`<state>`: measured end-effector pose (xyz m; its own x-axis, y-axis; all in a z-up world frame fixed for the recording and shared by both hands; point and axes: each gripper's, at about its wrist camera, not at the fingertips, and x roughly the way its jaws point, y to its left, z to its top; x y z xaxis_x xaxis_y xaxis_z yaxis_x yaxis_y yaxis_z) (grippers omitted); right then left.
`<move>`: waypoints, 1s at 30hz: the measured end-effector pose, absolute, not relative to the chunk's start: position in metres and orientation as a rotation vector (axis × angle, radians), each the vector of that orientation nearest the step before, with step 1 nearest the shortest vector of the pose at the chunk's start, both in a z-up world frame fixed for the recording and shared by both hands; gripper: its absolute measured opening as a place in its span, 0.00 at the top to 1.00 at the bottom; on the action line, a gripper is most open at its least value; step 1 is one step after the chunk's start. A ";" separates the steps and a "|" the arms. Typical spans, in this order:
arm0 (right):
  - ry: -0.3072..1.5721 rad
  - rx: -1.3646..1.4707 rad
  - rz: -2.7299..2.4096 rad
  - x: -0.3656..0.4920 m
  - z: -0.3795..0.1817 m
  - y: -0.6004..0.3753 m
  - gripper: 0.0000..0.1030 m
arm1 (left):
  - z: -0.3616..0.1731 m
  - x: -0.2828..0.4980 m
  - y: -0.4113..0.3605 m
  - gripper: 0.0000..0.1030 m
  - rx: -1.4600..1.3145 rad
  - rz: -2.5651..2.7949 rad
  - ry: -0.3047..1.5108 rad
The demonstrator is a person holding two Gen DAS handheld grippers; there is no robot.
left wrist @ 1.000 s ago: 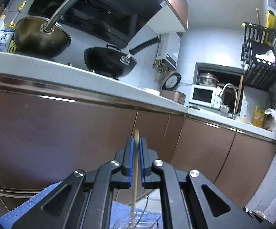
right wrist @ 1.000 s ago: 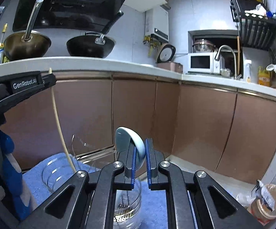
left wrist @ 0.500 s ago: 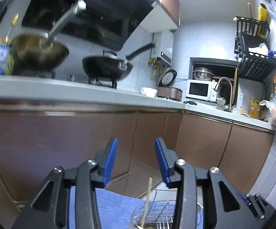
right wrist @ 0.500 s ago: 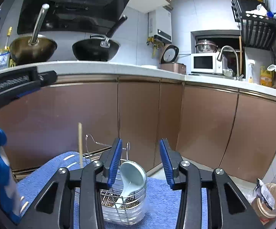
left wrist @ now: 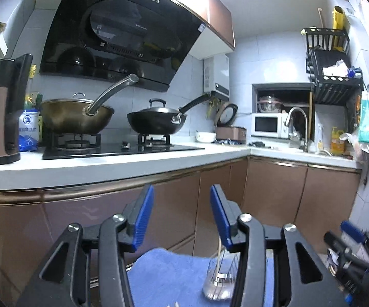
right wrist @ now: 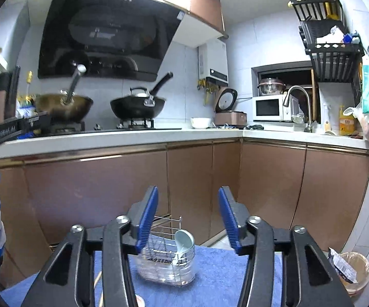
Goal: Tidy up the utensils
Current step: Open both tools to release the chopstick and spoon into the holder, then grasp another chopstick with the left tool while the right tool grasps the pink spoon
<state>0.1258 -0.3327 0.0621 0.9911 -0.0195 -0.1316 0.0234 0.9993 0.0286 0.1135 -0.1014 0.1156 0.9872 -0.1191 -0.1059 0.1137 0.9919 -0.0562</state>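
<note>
The left gripper [left wrist: 182, 217] is opening, nothing between its blue pads; the right gripper [right wrist: 188, 217] is opening too, equally empty. Below them a clear caddy [right wrist: 166, 263] with a wire insert stands on a blue mat [right wrist: 210, 278]. In it a pale spoon [right wrist: 183, 241] stands bowl-up at the right end, and a thin stick [left wrist: 219, 253] rises upright. The mat is bare around the caddy. Brown cabinets [right wrist: 189, 186] close the far side, and a bin [right wrist: 355, 271] sits on the floor at right.

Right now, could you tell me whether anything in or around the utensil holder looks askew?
Only mildly: the pale blue spoon leans against the utensil holder's right side, bowl upward, rather than standing straight. Nothing looks spilled or damaged.
</note>
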 end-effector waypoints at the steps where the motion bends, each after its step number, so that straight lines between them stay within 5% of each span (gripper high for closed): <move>1: 0.128 0.039 -0.015 0.116 0.066 -0.333 0.49 | 0.118 0.104 -0.096 0.57 -0.043 -0.111 0.121; 14: 0.118 0.107 0.061 0.038 0.077 -0.335 0.49 | 0.112 0.032 -0.061 0.57 0.008 -0.120 0.285; 30: 0.386 0.094 0.188 0.074 0.000 -0.328 0.49 | -0.057 0.130 -0.041 0.58 -0.074 -0.241 0.910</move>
<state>0.0735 -0.3282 -0.0001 0.9095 0.1996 -0.3646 -0.1639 0.9783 0.1267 0.1298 -0.0407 -0.0572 0.5891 -0.2379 -0.7723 0.1757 0.9705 -0.1649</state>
